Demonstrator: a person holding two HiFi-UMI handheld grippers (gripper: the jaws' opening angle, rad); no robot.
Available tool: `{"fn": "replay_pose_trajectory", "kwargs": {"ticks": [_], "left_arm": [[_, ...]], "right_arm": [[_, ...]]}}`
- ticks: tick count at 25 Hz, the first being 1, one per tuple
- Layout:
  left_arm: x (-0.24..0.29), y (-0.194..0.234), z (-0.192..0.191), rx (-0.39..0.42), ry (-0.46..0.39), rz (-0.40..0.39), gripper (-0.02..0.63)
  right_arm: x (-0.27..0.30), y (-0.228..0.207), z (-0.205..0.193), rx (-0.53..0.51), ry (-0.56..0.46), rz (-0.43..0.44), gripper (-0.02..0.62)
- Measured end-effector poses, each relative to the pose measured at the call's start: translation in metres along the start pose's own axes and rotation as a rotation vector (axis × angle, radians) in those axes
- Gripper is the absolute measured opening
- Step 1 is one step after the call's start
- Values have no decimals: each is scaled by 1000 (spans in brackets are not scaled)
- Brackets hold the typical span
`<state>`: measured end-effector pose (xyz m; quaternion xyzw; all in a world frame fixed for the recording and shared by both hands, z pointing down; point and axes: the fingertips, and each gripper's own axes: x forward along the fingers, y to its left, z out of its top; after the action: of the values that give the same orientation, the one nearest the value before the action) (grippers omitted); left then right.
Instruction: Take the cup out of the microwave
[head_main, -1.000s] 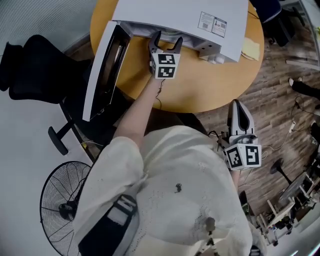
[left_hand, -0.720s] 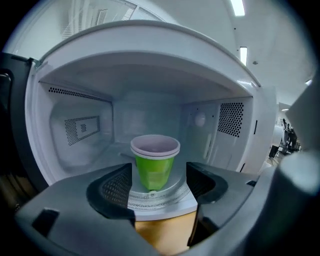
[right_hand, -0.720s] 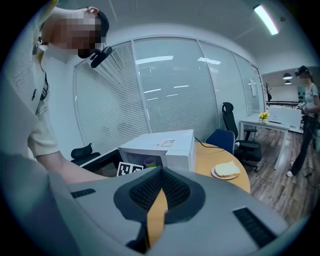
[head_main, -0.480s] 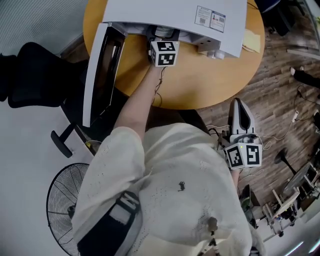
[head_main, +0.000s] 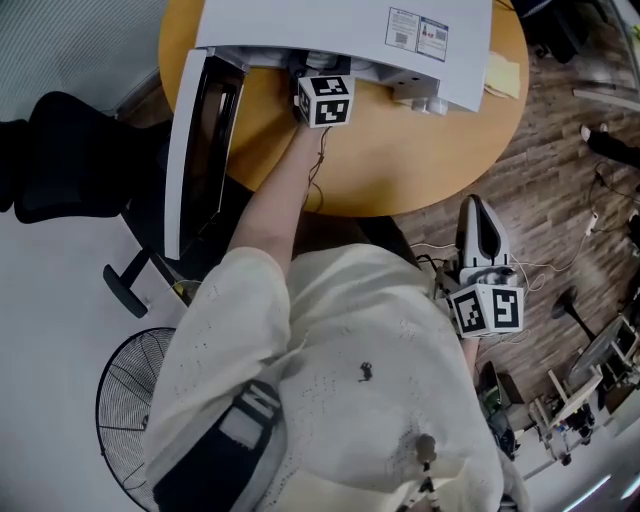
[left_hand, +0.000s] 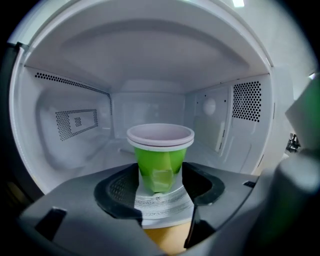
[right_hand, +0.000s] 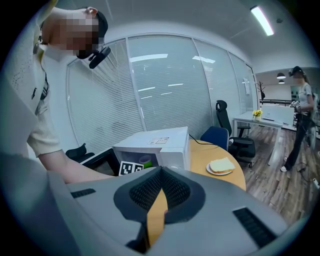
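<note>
A green cup (left_hand: 160, 160) with a pale rim stands upright on the turntable inside the white microwave (head_main: 300, 20), whose door (head_main: 200, 150) hangs open to the left. My left gripper (left_hand: 160, 192) reaches into the cavity. Its jaws are closing with the cup's base between the pads, and I see no firm press on it. In the head view only its marker cube (head_main: 325, 100) shows at the microwave's mouth. My right gripper (head_main: 478, 212) hangs beside the person's hip, off the table, shut on nothing. From the right gripper view the cup (right_hand: 145, 161) shows inside the microwave.
The microwave sits on a round wooden table (head_main: 400, 150). A plate with bread (right_hand: 221, 167) lies right of it. A black office chair (head_main: 60, 150) and a floor fan (head_main: 130, 420) stand at the left. Another person (right_hand: 300, 115) stands far off.
My left gripper has gone deeper into the microwave; its jaws, seen at the opening before, are now hidden inside. The right gripper has stayed put.
</note>
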<state>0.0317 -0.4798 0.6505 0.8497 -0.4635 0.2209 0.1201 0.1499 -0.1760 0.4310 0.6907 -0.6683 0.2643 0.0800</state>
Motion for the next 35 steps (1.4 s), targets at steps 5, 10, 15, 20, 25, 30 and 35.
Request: {"fn": "replay_pose_trajectory", "kwargs": {"ticks": [5,10,15,20,25,30,35], "left_arm": [[0,2,-1,5,-9,17,276],[-1,0,-2,3,-16,17,268],[-6,-4,-3,-12,-18,3,268],[-15,-10,-4,-7,-24,-14,267],[-30,-12,2,-13,-53,-15,267],[-44,-15,1,-27,-71,-15,265],[-61,-19,-3,-29,-74,-6,265]], "right_arm": [[-1,0,-2,1,-1,-6,8],[-2,1,-3,2,0,-4,8],[-2,3,-4,-1,0,0,8],[-3,6,-5,-4,-1,11,8],[-3,7,-7,-3,-1,25,8],[-4,8,-8,-8,-1,45,8],[-5,10,-9,-18,2,78,8]]}}
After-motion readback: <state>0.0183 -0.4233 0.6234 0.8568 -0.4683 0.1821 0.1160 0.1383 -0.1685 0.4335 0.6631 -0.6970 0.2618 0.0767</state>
